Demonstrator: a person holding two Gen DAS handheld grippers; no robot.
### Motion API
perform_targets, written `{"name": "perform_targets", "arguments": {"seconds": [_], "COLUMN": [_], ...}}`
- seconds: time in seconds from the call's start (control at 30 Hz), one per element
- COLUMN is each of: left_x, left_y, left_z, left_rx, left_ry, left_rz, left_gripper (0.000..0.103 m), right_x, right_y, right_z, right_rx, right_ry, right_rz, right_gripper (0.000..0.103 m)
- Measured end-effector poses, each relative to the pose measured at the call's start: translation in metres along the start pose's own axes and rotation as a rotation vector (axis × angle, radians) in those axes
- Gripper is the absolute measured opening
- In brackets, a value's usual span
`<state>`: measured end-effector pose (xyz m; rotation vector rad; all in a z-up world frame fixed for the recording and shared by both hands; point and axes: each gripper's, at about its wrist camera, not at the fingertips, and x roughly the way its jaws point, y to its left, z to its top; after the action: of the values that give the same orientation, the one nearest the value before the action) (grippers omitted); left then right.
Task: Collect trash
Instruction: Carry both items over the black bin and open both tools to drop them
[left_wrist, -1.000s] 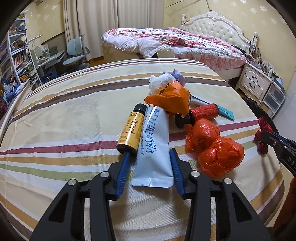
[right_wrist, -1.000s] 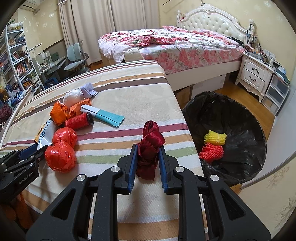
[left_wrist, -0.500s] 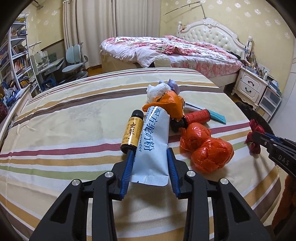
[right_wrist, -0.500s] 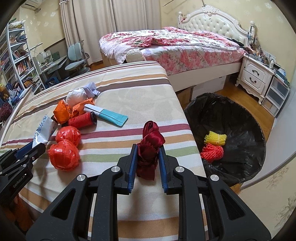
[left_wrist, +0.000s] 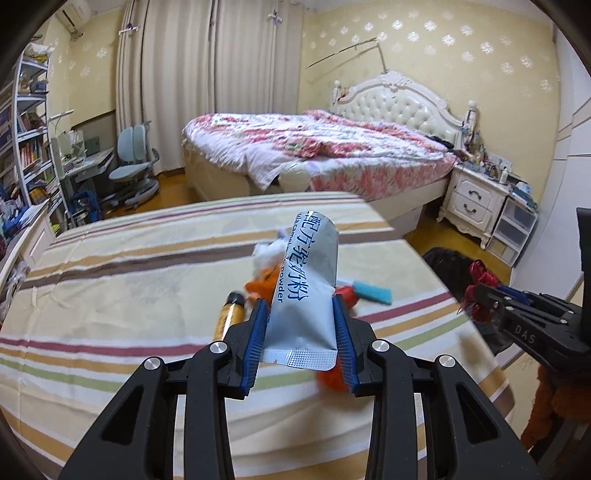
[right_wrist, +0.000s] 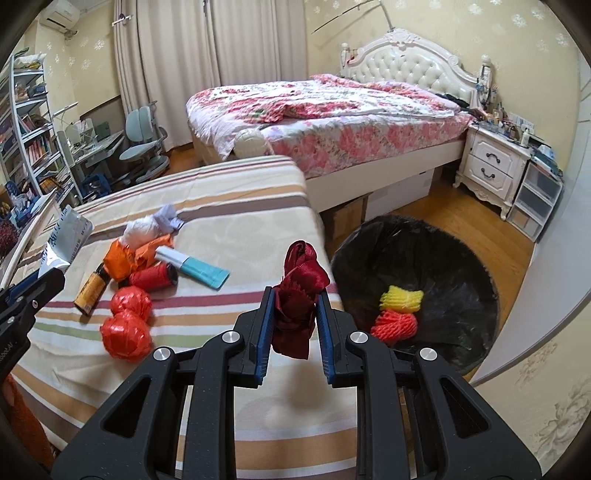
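Observation:
My left gripper (left_wrist: 300, 334) is shut on a silver-blue powder sachet (left_wrist: 304, 295) and holds it tilted up above the striped table (left_wrist: 110, 295). My right gripper (right_wrist: 294, 317) is shut on a dark red ribbon wad (right_wrist: 299, 295), held near the table's right edge beside the black-lined trash bin (right_wrist: 461, 266). The bin holds a yellow net (right_wrist: 402, 298) and a red net (right_wrist: 395, 323). On the table lie two red plastic balls (right_wrist: 127, 325), a red thread spool (right_wrist: 153, 277), a gold bottle (right_wrist: 90, 290), an orange bag (right_wrist: 122, 258), a white wad (right_wrist: 142, 229) and a teal tube (right_wrist: 195, 267).
A bed (right_wrist: 332, 107) stands behind the table, a white nightstand (right_wrist: 495, 166) and plastic drawers (right_wrist: 537, 199) to the right. A desk with chairs (right_wrist: 142, 147) and bookshelves (right_wrist: 22, 122) are at the left. Wooden floor surrounds the bin.
My left gripper closed on the sachet and lifted it off the table, tilting it up. My right gripper, still holding the ribbon, rose a little.

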<state>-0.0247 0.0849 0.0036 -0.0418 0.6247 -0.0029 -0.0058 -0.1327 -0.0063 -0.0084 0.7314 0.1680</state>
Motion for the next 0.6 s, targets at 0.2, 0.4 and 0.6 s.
{"name": "perform_targets", "arguments": {"seconds": [0.2,0.4,0.6], "left_x": [0.013,0.039,0.064], "left_y": [-0.037,-0.075,-0.11], "left_z": [0.019,0.03,0.033], "left_rx": [0.032,0.067,0.108], "left_ry": [-0.042,-0.031,-0.01], "left_rz": [-0.062,-0.113,-0.144], "left_gripper": [0.036,0.036,0.036], "right_x": [0.0,0.005,0.016], "right_y": [-0.034,-0.07,-0.103], "right_z": [0.01,0.016,0.018], "right_rx": [0.044,0.083,0.119], "right_ry": [-0.022,-0.032,-0.019], "right_rz": [-0.07,-0.127,-0.165], "right_gripper": [0.022,0.022,0.022]}}
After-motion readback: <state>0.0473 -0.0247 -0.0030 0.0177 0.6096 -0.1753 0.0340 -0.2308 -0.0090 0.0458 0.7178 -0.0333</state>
